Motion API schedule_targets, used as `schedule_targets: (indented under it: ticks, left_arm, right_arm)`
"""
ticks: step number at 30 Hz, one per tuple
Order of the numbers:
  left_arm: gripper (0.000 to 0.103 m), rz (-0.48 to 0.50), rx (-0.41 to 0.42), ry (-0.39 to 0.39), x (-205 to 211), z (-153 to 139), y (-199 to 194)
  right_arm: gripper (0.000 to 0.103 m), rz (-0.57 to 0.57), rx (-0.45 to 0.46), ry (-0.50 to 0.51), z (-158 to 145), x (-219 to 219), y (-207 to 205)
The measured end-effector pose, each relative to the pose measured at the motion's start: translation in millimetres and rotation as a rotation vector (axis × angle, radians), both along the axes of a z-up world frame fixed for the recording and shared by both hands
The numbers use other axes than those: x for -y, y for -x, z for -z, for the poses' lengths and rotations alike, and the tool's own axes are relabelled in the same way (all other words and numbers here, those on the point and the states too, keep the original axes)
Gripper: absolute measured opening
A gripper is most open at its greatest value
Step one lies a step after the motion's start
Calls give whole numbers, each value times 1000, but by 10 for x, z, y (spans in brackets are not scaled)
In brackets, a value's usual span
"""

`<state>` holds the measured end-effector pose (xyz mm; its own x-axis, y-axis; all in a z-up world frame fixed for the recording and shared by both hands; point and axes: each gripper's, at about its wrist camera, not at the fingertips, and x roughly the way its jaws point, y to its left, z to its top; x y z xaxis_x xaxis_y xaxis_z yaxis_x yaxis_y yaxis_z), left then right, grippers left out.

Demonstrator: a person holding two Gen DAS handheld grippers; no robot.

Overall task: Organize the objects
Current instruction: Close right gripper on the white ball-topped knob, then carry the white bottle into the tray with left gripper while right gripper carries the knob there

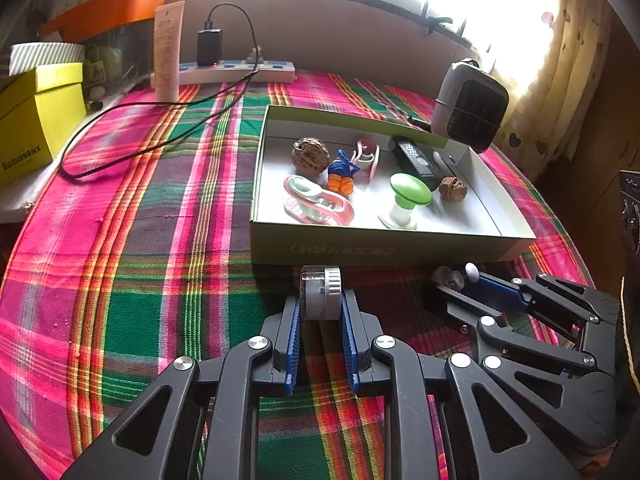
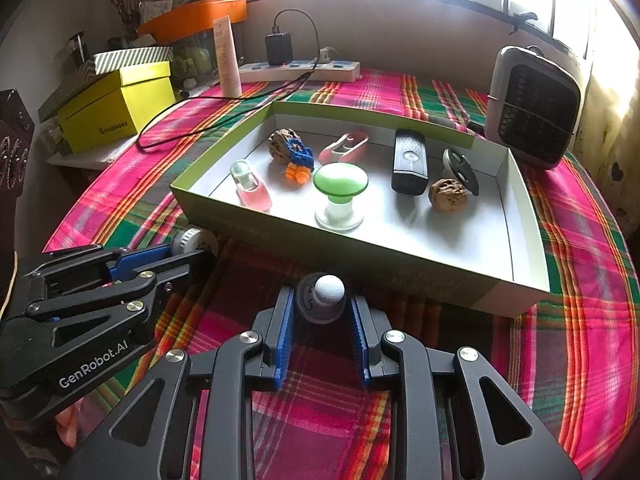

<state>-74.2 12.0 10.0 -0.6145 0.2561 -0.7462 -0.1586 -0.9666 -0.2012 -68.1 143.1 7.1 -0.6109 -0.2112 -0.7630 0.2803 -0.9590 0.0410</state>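
My left gripper [image 1: 320,302] is shut on a small grey cylinder with a ribbed white cap [image 1: 321,284], held just before the front wall of a shallow green box [image 1: 360,249]. In the right wrist view, my right gripper [image 2: 321,309] is shut on a round grey piece with a white ball tip [image 2: 329,289], also close to the green box [image 2: 420,280]. Both grippers sit side by side; the right gripper [image 1: 460,285] shows in the left view, the left gripper [image 2: 189,250] in the right view. The box holds two walnuts [image 2: 447,195], a green mushroom-shaped knob [image 2: 340,180], a black remote [image 2: 409,160], pink toy shoes [image 2: 252,188] and a blue-orange knit toy [image 2: 299,158].
A plaid cloth [image 1: 140,240] covers the round table. A grey fan heater [image 2: 534,108] stands right behind the box. At the back lie a power strip with a black charger [image 1: 236,70], a trailing black cable [image 1: 132,152] and a cream tube [image 1: 168,52]. A yellow box [image 1: 36,120] sits far left.
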Motion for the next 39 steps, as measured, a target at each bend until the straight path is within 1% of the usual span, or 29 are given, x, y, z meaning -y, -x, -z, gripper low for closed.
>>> schedule_targets:
  ticks: [10, 21, 30, 39]
  left_arm:
    - [17, 19, -27, 15, -64, -86, -72]
    - [17, 48, -67, 39, -191, -248, -136]
    - [17, 65, -93, 42, -300, -385, -70]
    - [17, 82, -99, 45, -391, -425, 49]
  right_arm:
    - [27, 20, -16, 19, -63, -121, -55]
    - [27, 52, -52, 37, -184, -293, -109]
    - [27, 71, -86, 44, -317, -402, -93]
    - [27, 89, -91, 42, -339, -527, 11]
